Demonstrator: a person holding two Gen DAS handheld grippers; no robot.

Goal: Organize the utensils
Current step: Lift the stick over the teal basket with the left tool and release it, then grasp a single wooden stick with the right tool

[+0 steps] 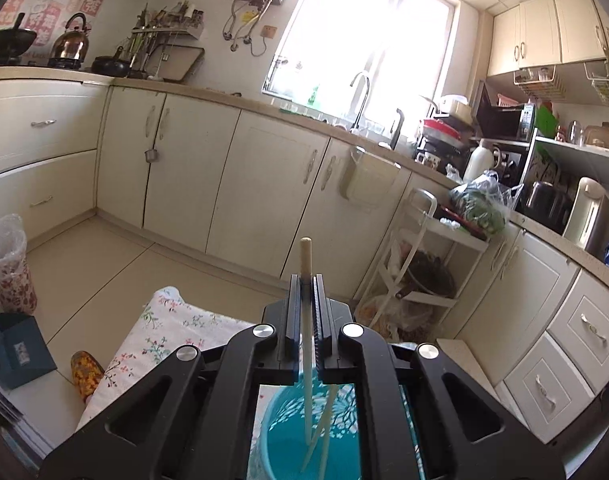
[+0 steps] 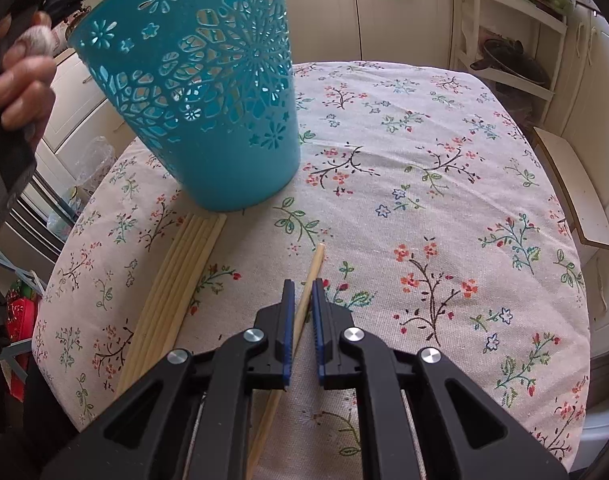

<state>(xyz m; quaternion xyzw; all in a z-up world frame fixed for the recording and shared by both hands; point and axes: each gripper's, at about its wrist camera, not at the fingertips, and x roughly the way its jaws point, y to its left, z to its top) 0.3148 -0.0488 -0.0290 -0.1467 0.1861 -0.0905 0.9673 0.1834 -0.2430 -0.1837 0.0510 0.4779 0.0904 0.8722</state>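
Left gripper [image 1: 305, 280] hides its chopstick's [image 1: 306, 256] middle; bucket [image 1: 300, 432] partly blocked

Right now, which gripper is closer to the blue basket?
Left. The left gripper hangs directly over the blue basket, holding a chopstick above its opening. The right gripper sits farther back on the table, closed around another chopstick.

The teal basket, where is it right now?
In the right wrist view the teal basket stands upper left on the floral tablecloth, just beyond the row of chopsticks.
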